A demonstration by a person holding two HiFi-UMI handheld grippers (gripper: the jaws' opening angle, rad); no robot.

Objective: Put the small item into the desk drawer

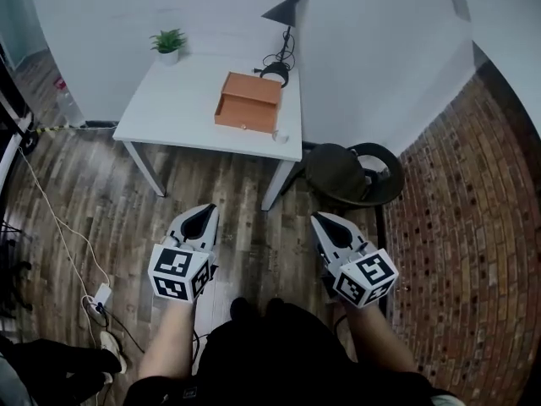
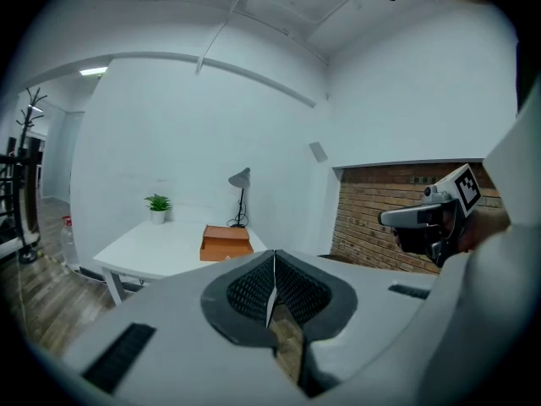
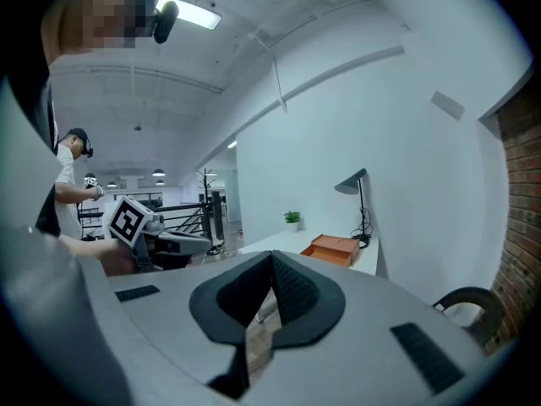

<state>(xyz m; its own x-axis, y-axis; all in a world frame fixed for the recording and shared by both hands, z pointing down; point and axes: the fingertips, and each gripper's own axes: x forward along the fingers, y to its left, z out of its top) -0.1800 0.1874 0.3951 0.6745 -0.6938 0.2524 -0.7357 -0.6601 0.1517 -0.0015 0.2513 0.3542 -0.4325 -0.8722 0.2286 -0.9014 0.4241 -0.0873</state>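
Well ahead of the left tongs (image 1: 200, 216) and right tongs (image 1: 326, 221), both pressed together and empty, a small pale item (image 1: 281, 136) is lying beside the orange wooden drawer box (image 1: 248, 101) on the white counter (image 1: 169, 108). Approach seems to be just starting; walking closer is probably coming next.

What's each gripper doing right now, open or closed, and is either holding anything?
Left gripper: closed, nothing between its jaws.
Right gripper: closed, nothing between its jaws.

The table (image 1: 169, 108) lies open left of the drawer box (image 1: 248, 101), lamp (image 1: 287, 8) behind it, chair (image 1: 347, 172) at its right
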